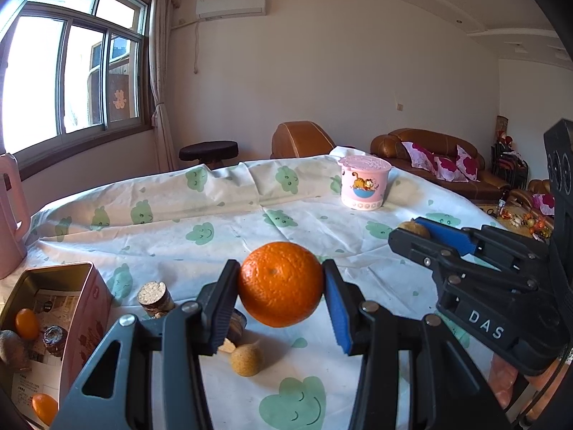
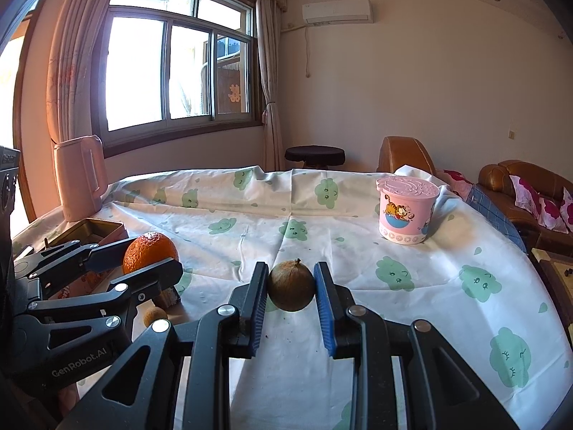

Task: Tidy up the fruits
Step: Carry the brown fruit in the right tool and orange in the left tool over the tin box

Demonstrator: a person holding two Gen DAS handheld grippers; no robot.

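Observation:
My left gripper (image 1: pixel 281 276) is shut on a large orange (image 1: pixel 281 286), held between its pads over the tablecloth. In the right wrist view that orange (image 2: pixel 150 249) and the left gripper (image 2: pixel 150 256) show at the left. My right gripper (image 2: pixel 290 279) is shut on a small round brown fruit (image 2: pixel 292 285); in the left wrist view the right gripper (image 1: pixel 408 231) stands at the right with the brown fruit (image 1: pixel 415 229) peeking between its fingers. An open tin box (image 1: pixel 89 286) at the lower left holds two small oranges (image 1: pixel 27 322), a brown fruit and a wrapped item.
A cork-like cylinder (image 1: pixel 155 295) and a tan ball (image 1: pixel 247 358) lie under the left gripper. A lidded pink cartoon cup (image 2: pixel 406 211) stands at the back right, a pink jug (image 2: pixel 80 177) at the back left. The table's white cloth (image 2: pixel 250 222) with green prints is creased.

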